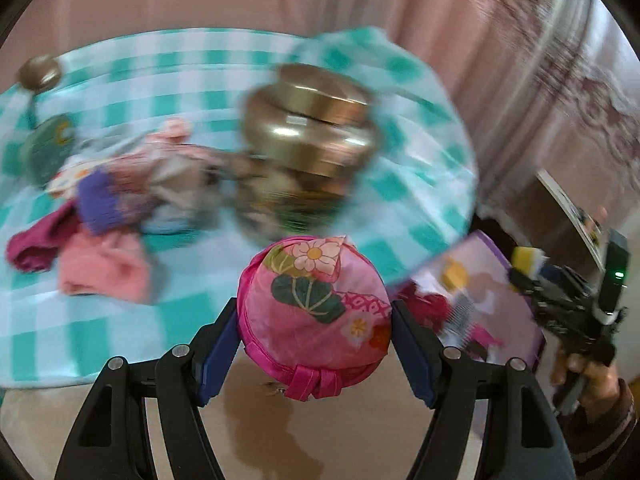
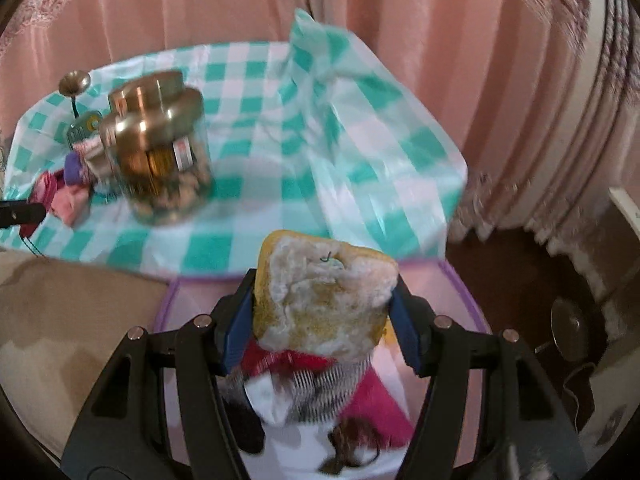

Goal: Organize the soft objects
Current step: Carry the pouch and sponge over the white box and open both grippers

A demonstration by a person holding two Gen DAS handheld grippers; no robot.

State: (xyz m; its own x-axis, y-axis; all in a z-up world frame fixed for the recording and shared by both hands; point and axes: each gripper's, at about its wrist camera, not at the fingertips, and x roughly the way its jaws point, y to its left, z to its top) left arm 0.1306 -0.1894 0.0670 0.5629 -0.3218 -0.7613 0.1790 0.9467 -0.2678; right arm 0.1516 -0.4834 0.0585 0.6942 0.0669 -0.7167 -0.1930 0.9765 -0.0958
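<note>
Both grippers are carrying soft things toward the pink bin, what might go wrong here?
1. The left gripper pinches the round floral pouch only at its sides; it may slip out short of the pink bin.
2. The sponge in the right gripper hangs over the bin, but both views are blurred, so a hasty release might miss.

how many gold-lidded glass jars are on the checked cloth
1: the gold-lidded glass jar stands at the left of the checked cloth, beside the clothes pile. More may hide behind.

Your two wrist views, angled down, close in.
Both share the checked tablecloth [image 1: 132, 76] [image 2: 256, 80] and jar [image 1: 308, 120] [image 2: 160, 148].
</note>
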